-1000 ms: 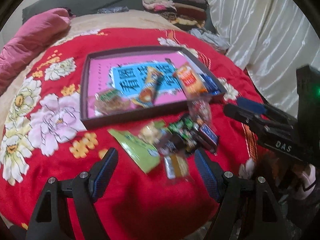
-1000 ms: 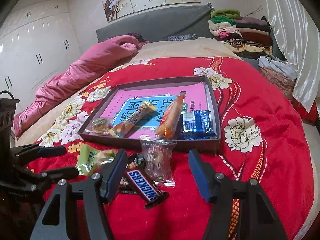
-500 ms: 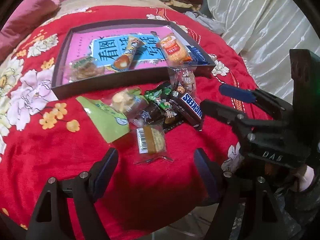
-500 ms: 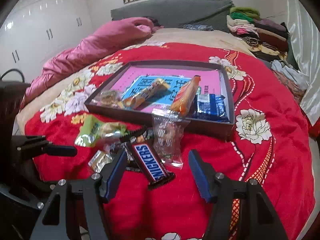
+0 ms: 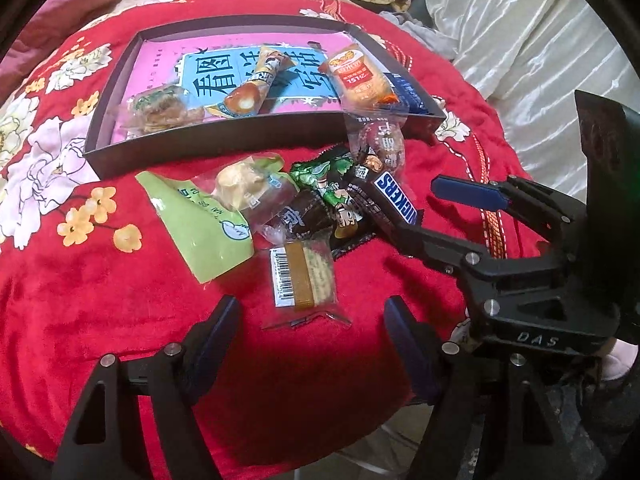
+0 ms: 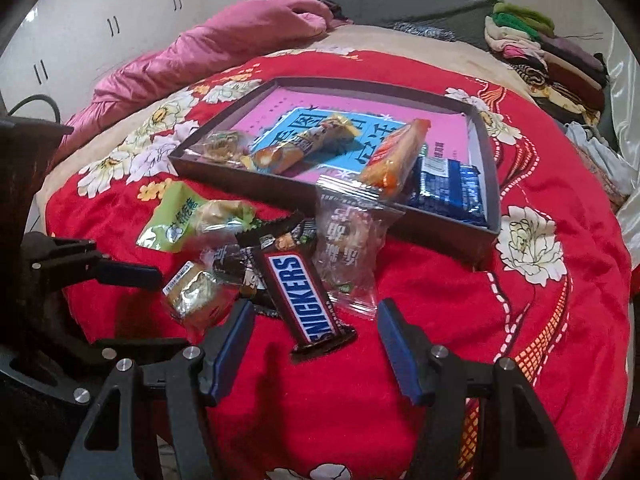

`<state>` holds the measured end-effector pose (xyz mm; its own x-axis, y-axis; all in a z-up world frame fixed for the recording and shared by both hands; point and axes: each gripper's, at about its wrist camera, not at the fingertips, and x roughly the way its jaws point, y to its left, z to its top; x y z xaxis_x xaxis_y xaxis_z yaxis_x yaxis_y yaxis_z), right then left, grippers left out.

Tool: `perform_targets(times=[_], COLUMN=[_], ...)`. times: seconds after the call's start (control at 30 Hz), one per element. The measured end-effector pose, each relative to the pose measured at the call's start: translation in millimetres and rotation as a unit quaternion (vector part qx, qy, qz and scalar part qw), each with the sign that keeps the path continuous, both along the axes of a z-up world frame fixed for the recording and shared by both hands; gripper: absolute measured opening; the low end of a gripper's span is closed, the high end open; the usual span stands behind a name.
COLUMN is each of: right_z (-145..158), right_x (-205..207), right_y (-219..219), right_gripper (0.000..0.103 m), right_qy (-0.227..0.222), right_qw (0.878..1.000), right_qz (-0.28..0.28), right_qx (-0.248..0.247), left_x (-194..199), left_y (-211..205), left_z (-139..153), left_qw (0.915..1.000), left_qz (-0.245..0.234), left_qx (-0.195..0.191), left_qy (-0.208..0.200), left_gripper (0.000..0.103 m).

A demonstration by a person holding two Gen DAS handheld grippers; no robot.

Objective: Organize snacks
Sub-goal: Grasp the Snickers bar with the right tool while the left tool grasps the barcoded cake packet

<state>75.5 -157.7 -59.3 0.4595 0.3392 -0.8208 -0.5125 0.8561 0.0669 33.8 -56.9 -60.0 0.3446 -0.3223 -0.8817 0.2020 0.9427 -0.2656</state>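
Both grippers are brought down and in toward the loose pile of snacks.

Compared with a second ago, the left gripper (image 5: 310,344) is carried lower and closer, so that the wafer packet (image 5: 302,274) with the barcode is now framed just ahead of its spread, empty fingers. Behind it, the green pouch (image 5: 200,220), the dark wrappers and the Snickers bar (image 6: 306,294) are left heaped on the red blanket (image 5: 80,300), just in front of the tray (image 5: 216,142), where four snacks are already laid. On the right, the right gripper (image 6: 314,344) is likewise advanced, jaws apart and empty, with the Snickers bar lined up between them. No snack is yet held; a two-handed pickup is judged to be imminent, with most of the pile still to be moved.
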Motion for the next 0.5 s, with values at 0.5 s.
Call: perform_targets(times=[0.5], right_z=[-12.8], right_x=[9.2], right_y=[9.7], right_gripper=[0.058], right_qy=[0.017], right_qw=[0.999], right_qz=[0.019], right_qx=[-0.027], left_x=[10.9], left_y=[0.8], left_z=[-13.3], left_qw=[0.9998], left_qz=[0.002], left_qx=[0.011], left_qy=[0.019], left_gripper=[0.068])
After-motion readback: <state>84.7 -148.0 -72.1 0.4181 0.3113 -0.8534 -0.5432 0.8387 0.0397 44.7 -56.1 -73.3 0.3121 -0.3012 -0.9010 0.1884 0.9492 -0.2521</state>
